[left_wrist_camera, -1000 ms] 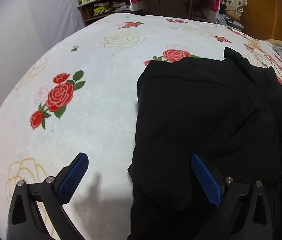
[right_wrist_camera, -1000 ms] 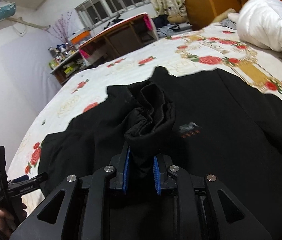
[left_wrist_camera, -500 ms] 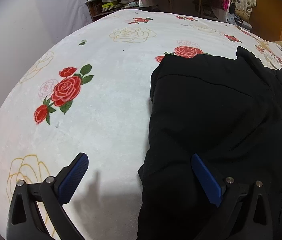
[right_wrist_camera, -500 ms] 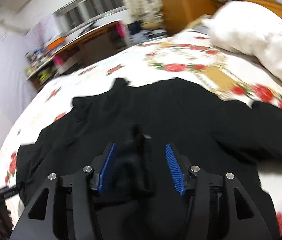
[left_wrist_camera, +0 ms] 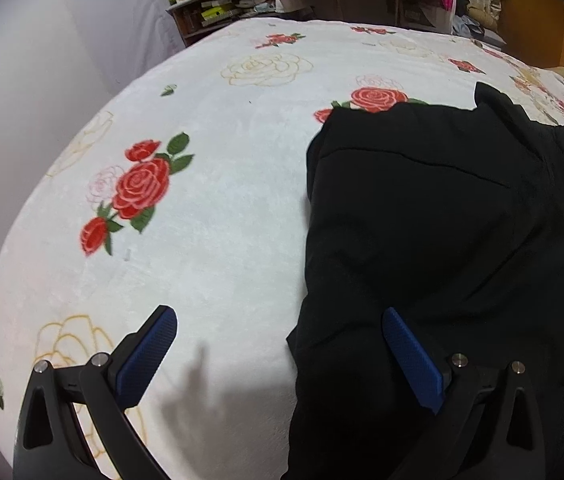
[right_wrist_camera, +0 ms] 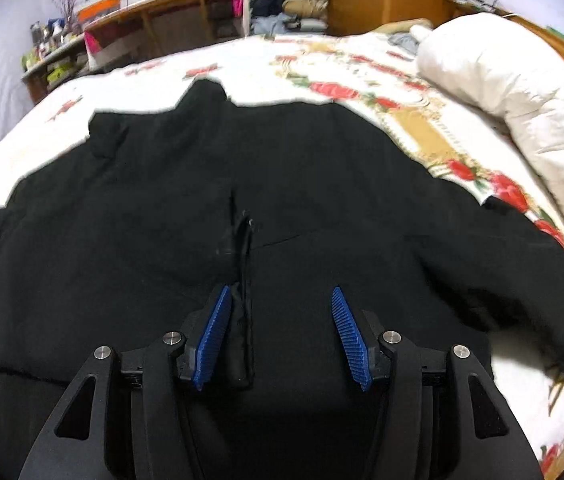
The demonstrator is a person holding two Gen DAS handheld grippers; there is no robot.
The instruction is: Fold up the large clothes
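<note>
A large black jacket (right_wrist_camera: 282,184) lies spread on the rose-patterned bed cover (left_wrist_camera: 210,208). In the left wrist view its folded left edge (left_wrist_camera: 434,216) fills the right half. My left gripper (left_wrist_camera: 278,344) is open and empty, low over the jacket's left edge, one pad over the bed cover and one over the cloth. My right gripper (right_wrist_camera: 278,332) is open over the middle of the jacket; a released fold of black cloth (right_wrist_camera: 242,320) rests against its left pad.
A white duvet (right_wrist_camera: 522,92) is heaped at the bed's right side. A wooden desk (right_wrist_camera: 170,20) and a cluttered shelf (left_wrist_camera: 218,4) stand beyond the far edge of the bed. A white wall runs along the left.
My right gripper opened and let go of the bunched black cloth, which dropped onto the jacket. My left gripper stayed open and drifted slightly left.
</note>
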